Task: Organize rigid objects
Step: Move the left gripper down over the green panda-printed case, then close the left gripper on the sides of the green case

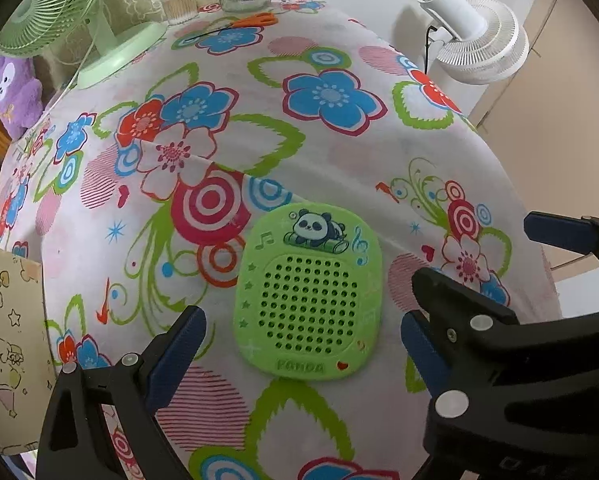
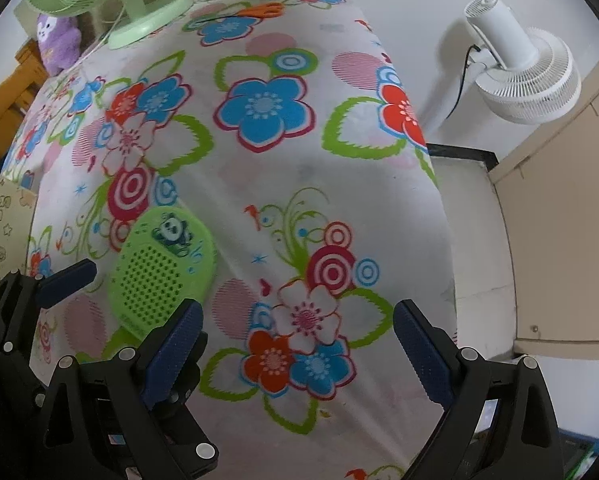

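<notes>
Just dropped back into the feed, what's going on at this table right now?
A person holds a pair of tongs in each hand over a floral-cloth table. The left tongs are open and straddle a green panda case lying flat, not yet gripped. The right tongs are open and empty over bare cloth beside it. A green fan, orange scissors and jars sit at the far end.

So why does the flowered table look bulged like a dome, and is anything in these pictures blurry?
The fisheye lenses bend it: in both wrist views the flat flowered tablecloth curves and dark corners ring the picture. Left wrist view: the green plastic panda-print perforated case is sharp. Right wrist view: that case looks slightly soft. Lighting is even and soft; the white fan casts a faint wall shadow.
</notes>
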Tool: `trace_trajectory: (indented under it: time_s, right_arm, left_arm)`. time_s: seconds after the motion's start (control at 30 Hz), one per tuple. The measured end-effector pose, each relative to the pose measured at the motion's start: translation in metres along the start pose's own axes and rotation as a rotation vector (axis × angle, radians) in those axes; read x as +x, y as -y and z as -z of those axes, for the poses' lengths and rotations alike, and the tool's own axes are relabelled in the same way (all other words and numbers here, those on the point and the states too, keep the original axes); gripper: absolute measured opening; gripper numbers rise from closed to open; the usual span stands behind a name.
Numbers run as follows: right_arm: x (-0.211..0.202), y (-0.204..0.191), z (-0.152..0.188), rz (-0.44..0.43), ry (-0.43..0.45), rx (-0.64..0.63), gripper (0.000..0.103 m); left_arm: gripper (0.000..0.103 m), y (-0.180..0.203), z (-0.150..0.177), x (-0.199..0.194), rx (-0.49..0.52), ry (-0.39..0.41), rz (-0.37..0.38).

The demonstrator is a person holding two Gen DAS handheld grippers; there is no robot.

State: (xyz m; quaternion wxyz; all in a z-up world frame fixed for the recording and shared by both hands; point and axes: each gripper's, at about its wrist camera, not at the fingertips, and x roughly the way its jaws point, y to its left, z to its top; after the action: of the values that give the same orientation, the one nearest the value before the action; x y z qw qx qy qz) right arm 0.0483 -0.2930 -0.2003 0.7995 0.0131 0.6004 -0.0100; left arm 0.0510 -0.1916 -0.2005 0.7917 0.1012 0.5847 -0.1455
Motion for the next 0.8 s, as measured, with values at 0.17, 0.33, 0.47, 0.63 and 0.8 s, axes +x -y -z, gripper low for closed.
trace_trajectory:
  time_s: [0.17,0.33,0.47,0.63,0.8]
  right_arm:
    - [0.007,0.009,-0.001,-0.002,-0.018,0.029,0.097]
    - [0.01,0.017,-0.002,0.011,-0.025,0.046,0.097]
    - [0.013,0.021,-0.003,0.02,-0.033,0.064,0.097]
    - [0.014,0.022,-0.002,0.019,-0.033,0.074,0.097]
    - [0.015,0.028,-0.002,0.025,-0.029,0.095,0.097]
  left_arm:
    - [0.099,0.0,-0.004,0.008,-0.007,-0.008,0.003]
    - [0.103,0.002,-0.006,0.01,-0.014,-0.002,-0.014]
    - [0.103,0.002,-0.007,0.011,-0.042,-0.002,-0.02]
    - [0.101,0.003,-0.008,0.011,-0.033,-0.001,-0.02]
    - [0.091,0.006,-0.012,0.008,-0.018,-0.012,-0.011]
